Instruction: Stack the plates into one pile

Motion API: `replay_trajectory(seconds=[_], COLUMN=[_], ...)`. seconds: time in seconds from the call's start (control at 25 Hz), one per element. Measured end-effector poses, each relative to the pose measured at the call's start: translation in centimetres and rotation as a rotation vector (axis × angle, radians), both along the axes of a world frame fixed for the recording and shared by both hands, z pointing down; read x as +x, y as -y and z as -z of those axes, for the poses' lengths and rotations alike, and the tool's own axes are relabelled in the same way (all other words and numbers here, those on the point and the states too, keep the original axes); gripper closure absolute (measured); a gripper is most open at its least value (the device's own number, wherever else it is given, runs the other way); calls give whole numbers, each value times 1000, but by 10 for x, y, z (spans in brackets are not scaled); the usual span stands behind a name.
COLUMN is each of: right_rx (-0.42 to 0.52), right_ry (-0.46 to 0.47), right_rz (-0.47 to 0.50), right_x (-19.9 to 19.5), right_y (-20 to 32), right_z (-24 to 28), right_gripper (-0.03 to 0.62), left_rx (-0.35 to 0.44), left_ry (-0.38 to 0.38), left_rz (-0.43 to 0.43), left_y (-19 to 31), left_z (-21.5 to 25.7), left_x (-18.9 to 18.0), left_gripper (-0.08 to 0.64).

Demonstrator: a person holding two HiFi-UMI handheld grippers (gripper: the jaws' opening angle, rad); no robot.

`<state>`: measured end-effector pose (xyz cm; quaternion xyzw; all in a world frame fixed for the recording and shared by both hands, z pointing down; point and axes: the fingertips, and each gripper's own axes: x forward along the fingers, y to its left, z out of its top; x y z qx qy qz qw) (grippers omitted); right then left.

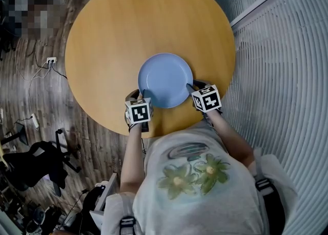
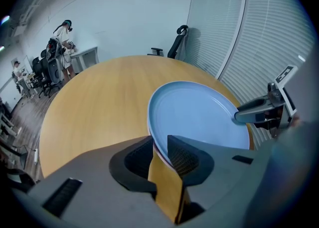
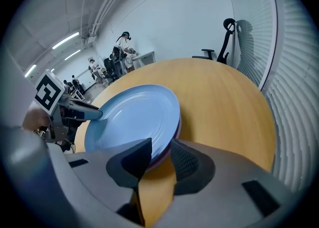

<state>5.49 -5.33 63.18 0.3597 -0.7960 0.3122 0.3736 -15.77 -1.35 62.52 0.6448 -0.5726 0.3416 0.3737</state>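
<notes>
A light blue plate (image 1: 165,79) lies on top of a purple-rimmed plate (image 3: 178,128) near the front edge of the round wooden table (image 1: 113,34). My left gripper (image 1: 142,95) is at the pile's near left rim, and in the left gripper view (image 2: 160,145) the rim of the blue plate (image 2: 199,115) runs between its pads, which are shut on it. My right gripper (image 1: 191,86) holds the near right rim. In its own view (image 3: 160,150) one pad lies over the blue plate (image 3: 132,117) and the other sits outside the purple rim.
A wall of white slatted blinds (image 1: 282,75) runs along the right of the table. A power strip and cables (image 1: 50,60) lie on the wooden floor at the left, and dark office chairs (image 1: 36,162) stand there. A black chair (image 2: 177,43) stands beyond the table's far edge.
</notes>
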Motion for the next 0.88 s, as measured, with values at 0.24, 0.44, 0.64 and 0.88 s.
replay_trajectory(seconds=[0.24, 0.44, 0.64, 0.88], right_rx=[-12, -22, -17, -1], right_ry=[-20, -33, -48, -80], right_rz=[12, 22, 29, 69], right_x=[1, 3, 4, 1], right_y=[2, 4, 3, -1], right_z=[-9, -18, -24, -22], right_gripper=[456, 456, 456, 456], left_rx=[-8, 1, -14, -25], left_ry=[3, 14, 48, 63], left_rz=[-15, -17, -56, -80], left_y=[2, 4, 3, -2], left_z=[-6, -13, -18, -16], left_x=[3, 3, 5, 3], left_gripper=[460, 457, 448, 442])
